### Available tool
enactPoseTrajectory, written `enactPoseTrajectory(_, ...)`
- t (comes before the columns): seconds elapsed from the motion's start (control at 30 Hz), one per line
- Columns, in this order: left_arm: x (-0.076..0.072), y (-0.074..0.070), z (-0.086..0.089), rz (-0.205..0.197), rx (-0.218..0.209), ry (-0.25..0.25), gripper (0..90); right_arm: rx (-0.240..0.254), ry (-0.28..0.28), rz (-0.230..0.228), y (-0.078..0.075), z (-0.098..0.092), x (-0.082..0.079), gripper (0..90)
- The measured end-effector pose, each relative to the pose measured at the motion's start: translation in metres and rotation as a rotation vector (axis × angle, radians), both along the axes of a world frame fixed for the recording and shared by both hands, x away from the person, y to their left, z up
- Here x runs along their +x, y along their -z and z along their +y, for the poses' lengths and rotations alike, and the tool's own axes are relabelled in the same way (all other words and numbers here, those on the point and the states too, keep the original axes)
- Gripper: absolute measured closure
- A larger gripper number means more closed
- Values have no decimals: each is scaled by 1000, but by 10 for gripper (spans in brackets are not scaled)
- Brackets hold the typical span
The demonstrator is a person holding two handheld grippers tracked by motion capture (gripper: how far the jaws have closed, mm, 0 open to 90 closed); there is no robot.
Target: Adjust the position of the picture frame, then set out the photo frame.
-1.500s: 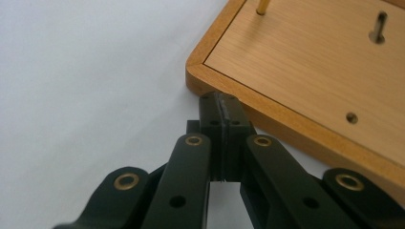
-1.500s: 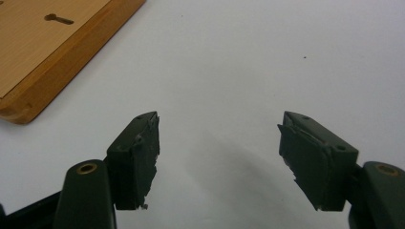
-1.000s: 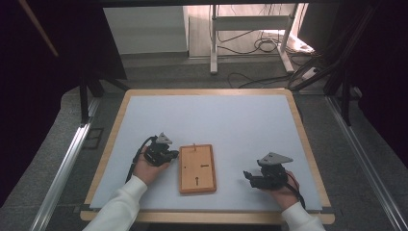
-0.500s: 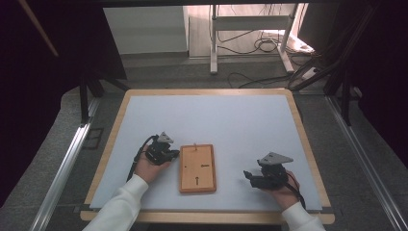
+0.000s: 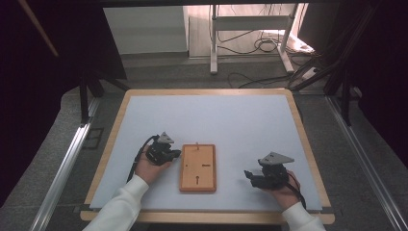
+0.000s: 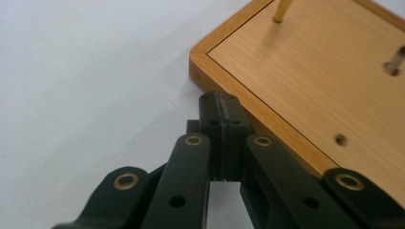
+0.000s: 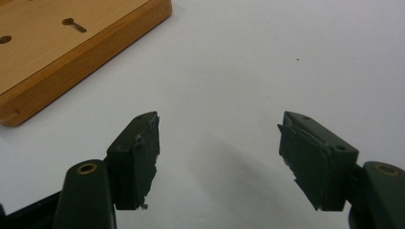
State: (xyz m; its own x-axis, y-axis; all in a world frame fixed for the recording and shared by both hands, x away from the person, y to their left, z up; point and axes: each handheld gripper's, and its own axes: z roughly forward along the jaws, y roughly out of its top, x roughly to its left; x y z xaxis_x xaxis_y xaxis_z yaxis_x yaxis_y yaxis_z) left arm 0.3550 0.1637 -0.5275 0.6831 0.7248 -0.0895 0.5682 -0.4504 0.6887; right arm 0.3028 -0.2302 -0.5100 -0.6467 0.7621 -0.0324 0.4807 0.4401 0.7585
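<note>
A wooden board [image 5: 197,168] with a keyhole slot, small holes and an upright brass pin [image 5: 197,144] lies flat on the white table mat. My left gripper [image 5: 176,153] rests just left of the board, jaws shut with nothing between them; in the left gripper view its tips [image 6: 221,102] sit against the board's edge [image 6: 248,102], near the pin [image 6: 282,10]. My right gripper [image 5: 246,173] rests on the mat to the right of the board, a gap away from it. Its jaws [image 7: 217,143] stand open over bare mat, the board's corner [image 7: 71,52] ahead on the left.
The white mat [image 5: 216,120] sits in a wooden-framed tabletop [image 5: 308,144]. Metal rails [image 5: 67,159] run along both sides of the table. Cables [image 5: 262,45] and a white stand [image 5: 214,38] lie on the floor beyond the far edge.
</note>
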Motion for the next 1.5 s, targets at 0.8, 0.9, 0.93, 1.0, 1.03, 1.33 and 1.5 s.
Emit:
enactPoseTrajectory(0.8,-23,-13,6,-73,-103,43,363,39,-29,-52,-2,-1,-10,295)
enactPoseTrajectory(0.9,-23,-14,4,-82,-101,54,348,43,-37,-57,-3,0,-11,294)
enactPoseTrajectory(0.93,-22,-14,3,-86,-101,58,347,44,-40,-58,-3,0,-11,294)
enactPoseTrajectory(1.0,-20,-15,1,-91,-107,68,343,47,-44,-57,-2,1,-11,293)
enactPoseTrajectory(1.03,-18,-15,0,-93,-110,73,343,48,-47,-56,-2,1,-11,293)
enactPoseTrajectory(1.33,-4,-18,-12,-96,-113,101,350,46,-52,-55,-2,4,-12,290)
enactPoseTrajectory(1.5,7,-18,-20,-104,-99,113,358,52,-63,-60,-3,8,-13,288)
